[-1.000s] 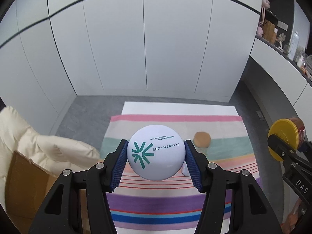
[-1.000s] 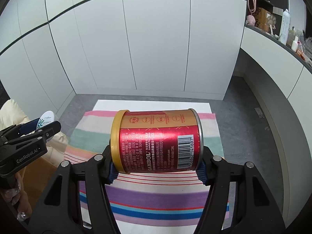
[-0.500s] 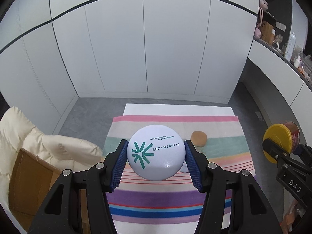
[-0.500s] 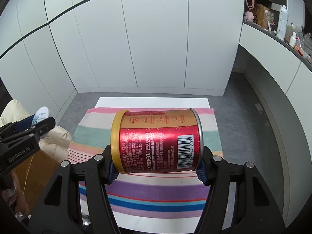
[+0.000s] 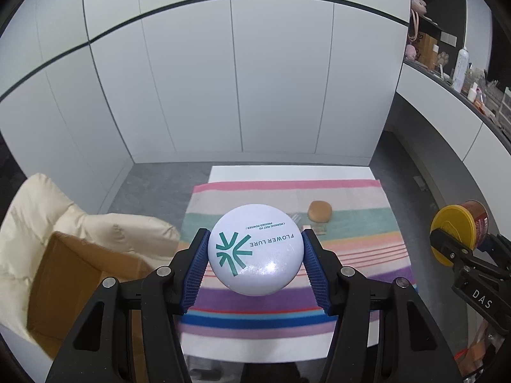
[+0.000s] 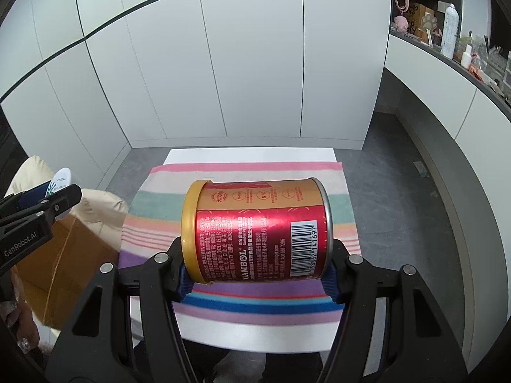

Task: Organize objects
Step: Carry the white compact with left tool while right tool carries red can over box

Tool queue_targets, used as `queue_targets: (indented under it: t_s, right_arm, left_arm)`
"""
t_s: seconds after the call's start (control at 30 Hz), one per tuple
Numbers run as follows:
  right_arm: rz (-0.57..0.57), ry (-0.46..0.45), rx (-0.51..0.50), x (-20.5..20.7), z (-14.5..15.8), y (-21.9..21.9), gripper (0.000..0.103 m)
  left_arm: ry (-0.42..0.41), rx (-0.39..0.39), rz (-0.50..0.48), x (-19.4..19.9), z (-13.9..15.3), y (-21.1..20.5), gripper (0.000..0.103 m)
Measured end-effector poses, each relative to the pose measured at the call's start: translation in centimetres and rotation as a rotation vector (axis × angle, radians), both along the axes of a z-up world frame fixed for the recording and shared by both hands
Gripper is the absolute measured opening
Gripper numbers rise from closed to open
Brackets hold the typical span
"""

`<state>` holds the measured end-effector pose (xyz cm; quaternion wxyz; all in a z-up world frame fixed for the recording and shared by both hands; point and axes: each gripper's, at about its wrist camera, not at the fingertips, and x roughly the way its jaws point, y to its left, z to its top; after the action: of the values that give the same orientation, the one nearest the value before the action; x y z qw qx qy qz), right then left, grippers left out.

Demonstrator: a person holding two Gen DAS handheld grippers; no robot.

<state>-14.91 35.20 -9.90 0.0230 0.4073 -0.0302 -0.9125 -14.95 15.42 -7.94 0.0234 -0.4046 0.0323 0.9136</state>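
Striped cloth (image 5: 287, 290) covers most of the white table (image 5: 287, 172), and it is nearly bare, which suggests the clearing is well along. Left of the table a cardboard box (image 5: 73, 284) stands open beside a cream cushion (image 5: 38, 210); it looks like the likely place for the things, though its inside is not visible.

Both hands are loaded and held above the cloth. The right gripper (image 6: 257, 274) pinches a red can (image 6: 255, 229) lying sideways, pads on its yellow lid and metal base. The left gripper (image 5: 255, 258) pinches a white compact (image 5: 255, 249) by its rim, logo up.

Left on the cloth are a tan puff (image 5: 319, 211) and a few small items (image 5: 314, 228) just beside it, too small to identify. By my reading, these two carried things remain to be stowed, then those leftovers.
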Motion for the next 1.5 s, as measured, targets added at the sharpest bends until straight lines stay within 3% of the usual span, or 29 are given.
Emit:
queue_targets:
  t_s: [0.4, 0.8, 1.07, 1.5]
  right_arm:
    - [0.021, -0.007, -0.014, 7.8, 0.1, -0.6, 0.064]
    - [0.044, -0.063, -0.022, 15.0, -0.9, -0.7, 0.064]
    - [0.059, -0.103, -0.010, 17.6, -0.9, -1.3, 0.064]
    - [0.060, -0.115, 0.020, 17.4, -1.0, -1.3, 0.064]
  left_arm:
    - [0.027, -0.015, 0.022, 8.4, 1.0, -2.0, 0.058]
    - [-0.077, -0.002, -0.012, 14.1, -2.3, -3.2, 0.058]
    - [-0.067, 0.006, -0.034, 15.1, -1.6, -3.1, 0.058]
    - [-0.075, 0.027, -0.019, 15.1, -2.2, -4.5, 0.058]
